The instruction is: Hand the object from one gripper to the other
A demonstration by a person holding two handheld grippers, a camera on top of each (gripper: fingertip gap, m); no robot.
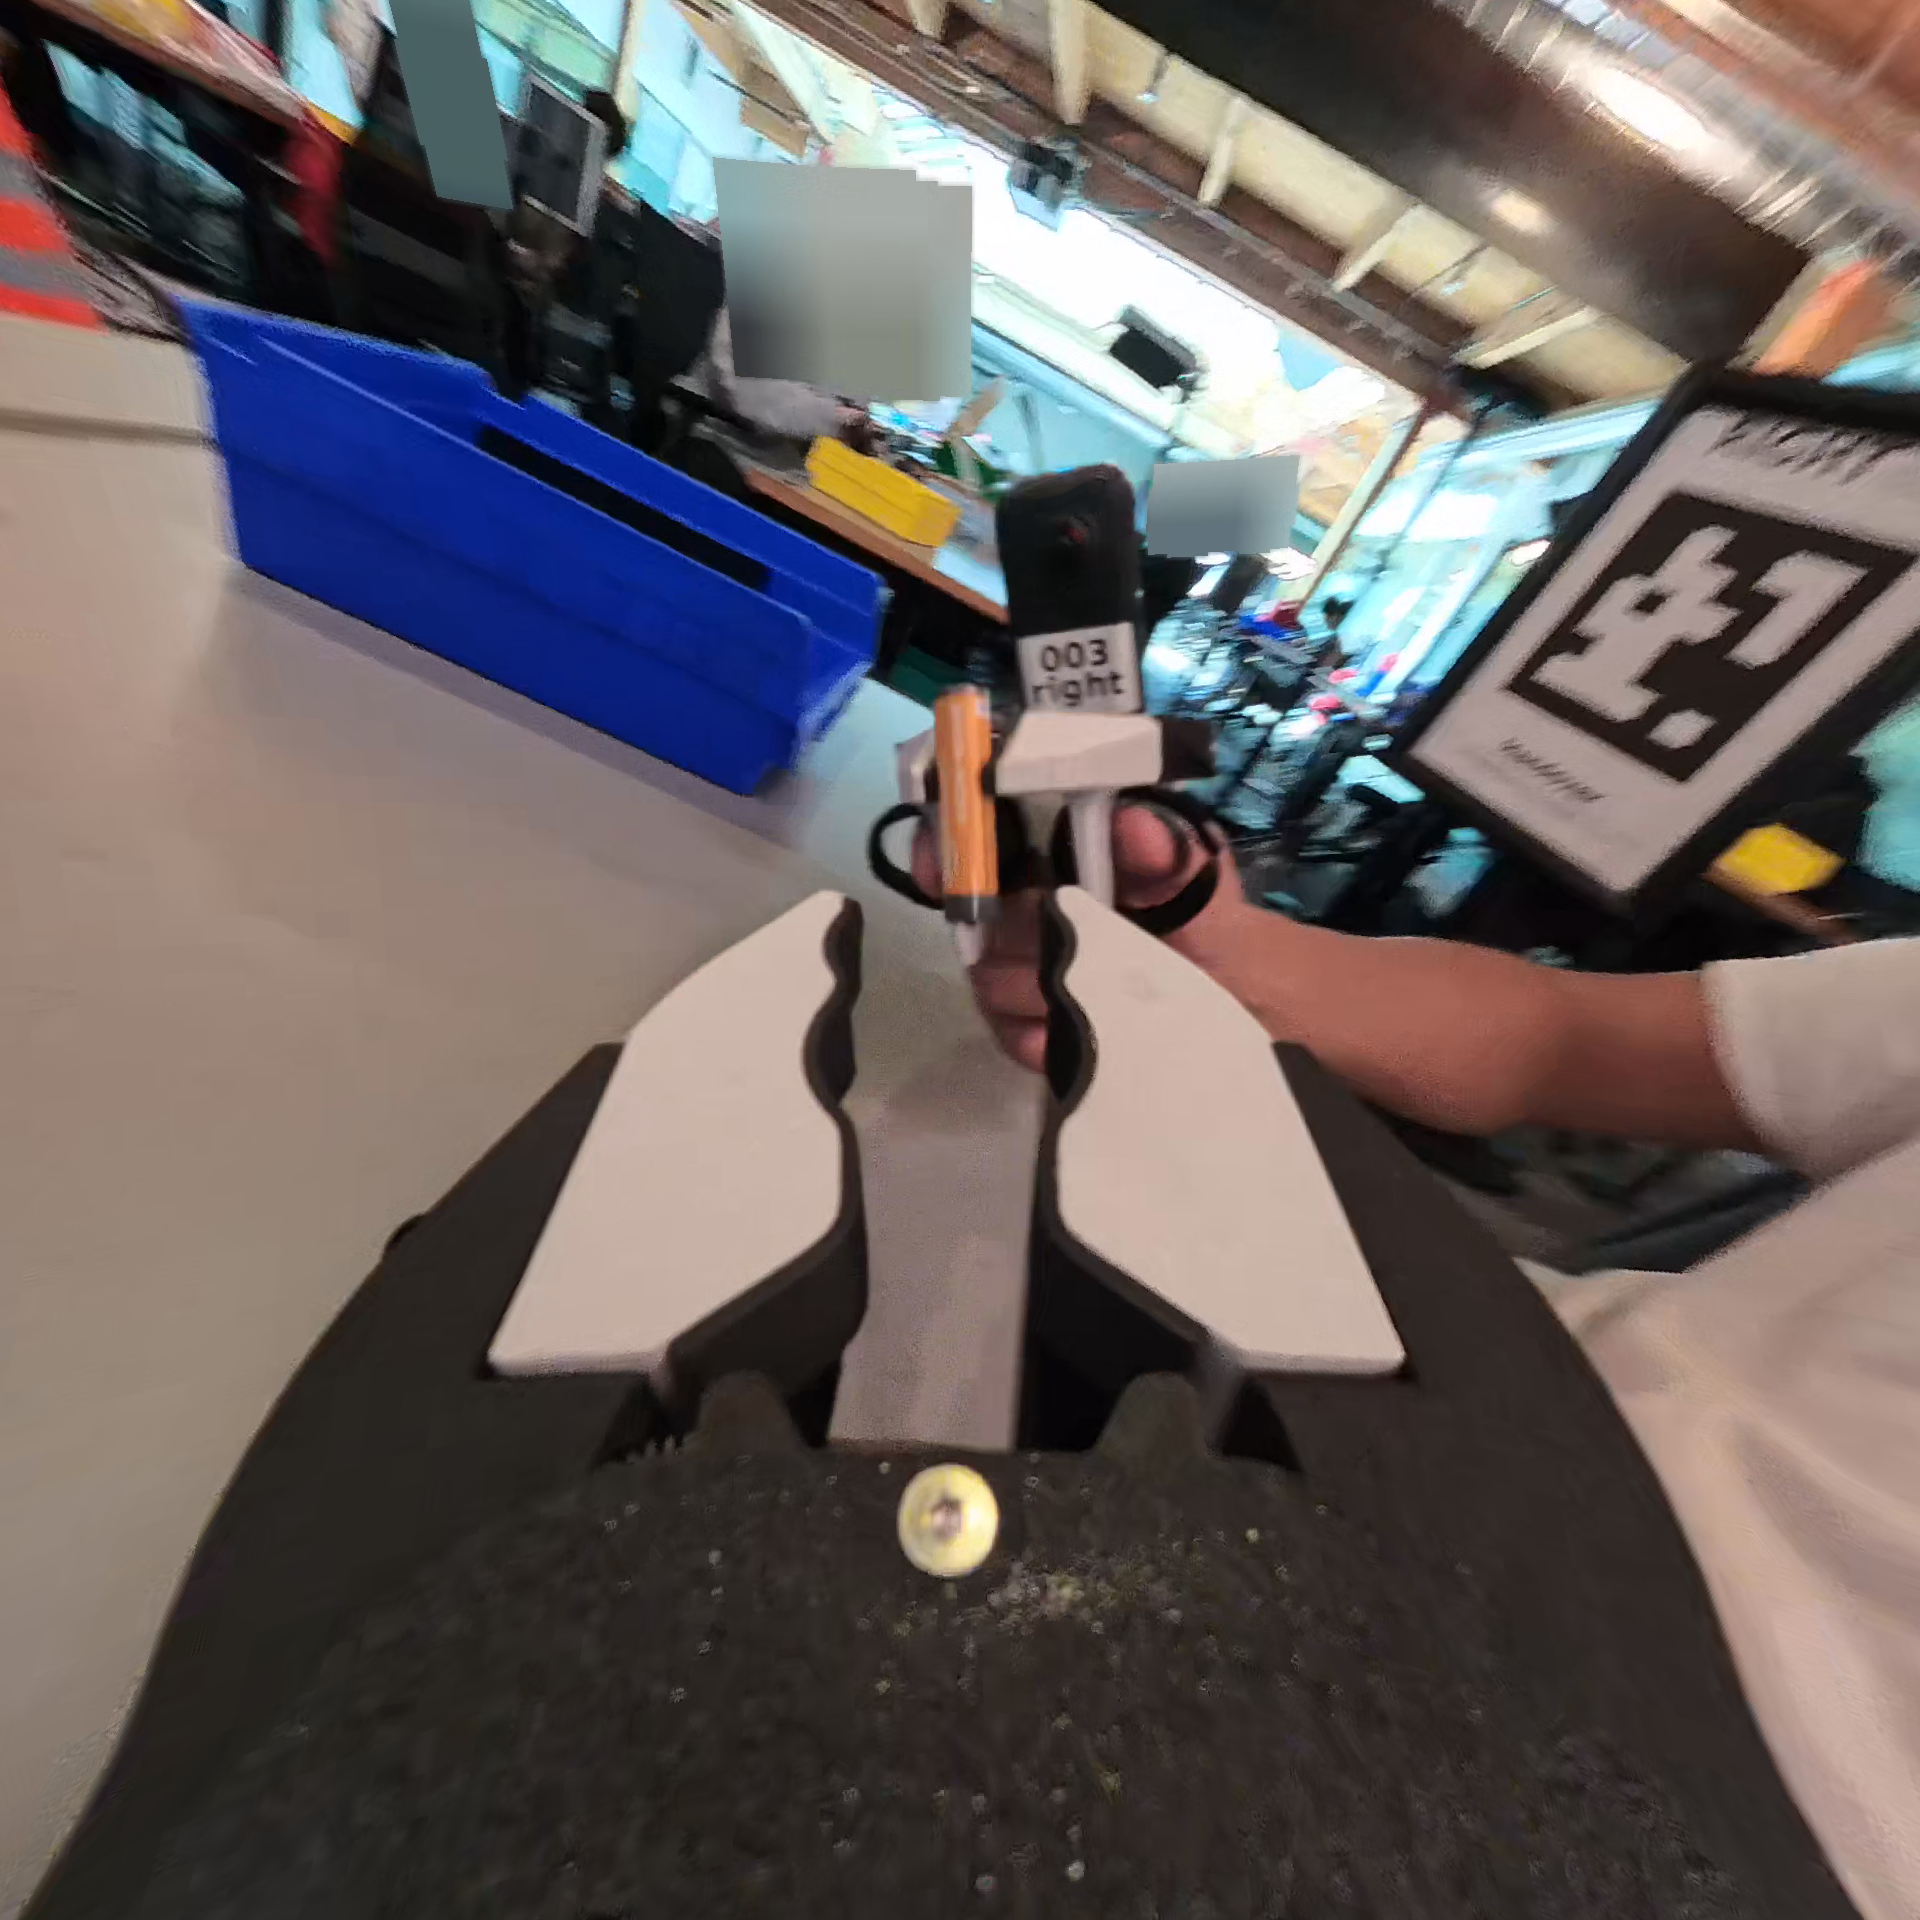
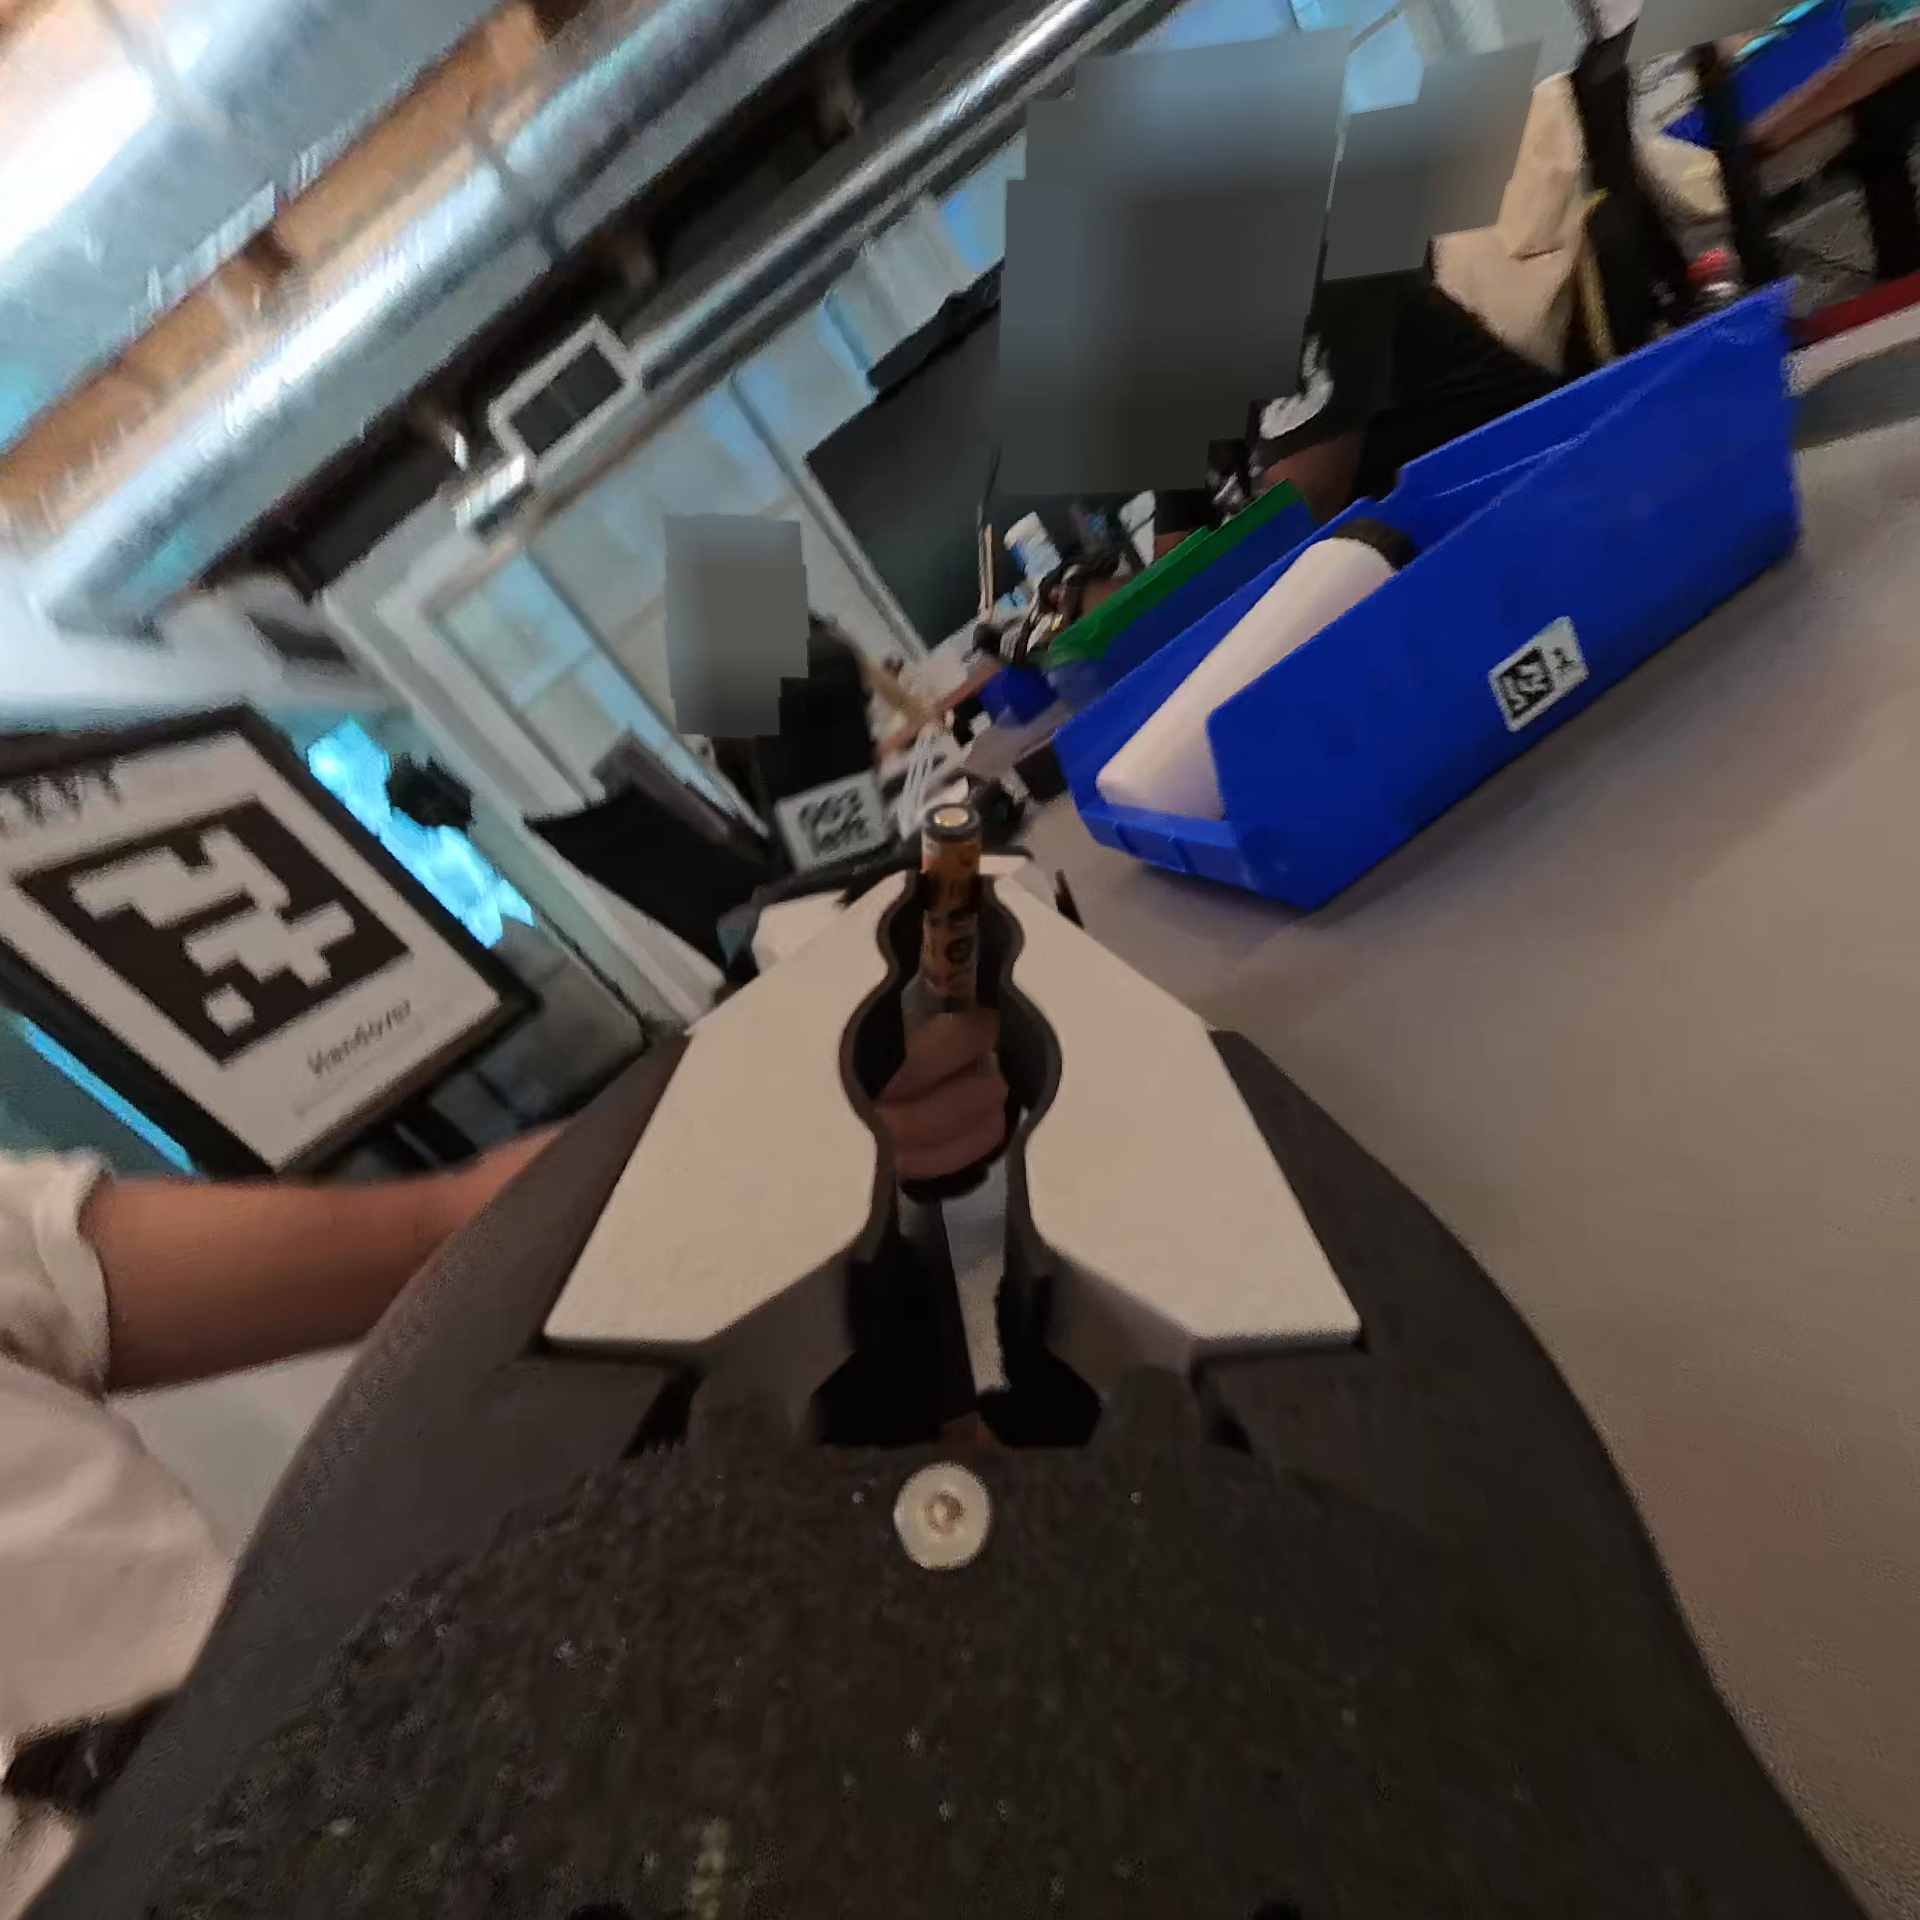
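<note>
A slim orange cylinder (image 2: 951,935) with a grey end and metal cap stands upright, clamped in the right gripper (image 2: 948,914) above the table (image 2: 1507,1039). The left gripper (image 1: 951,914) is spread apart, empty, just beside it.

Two grippers: left gripper (image 1: 951,935), right gripper (image 2: 951,894); one orange pen (image 2: 951,925); one blue bin (image 2: 1455,727) (one white roll (image 2: 1236,665) inside); one framed marker board (image 2: 218,925).
</note>
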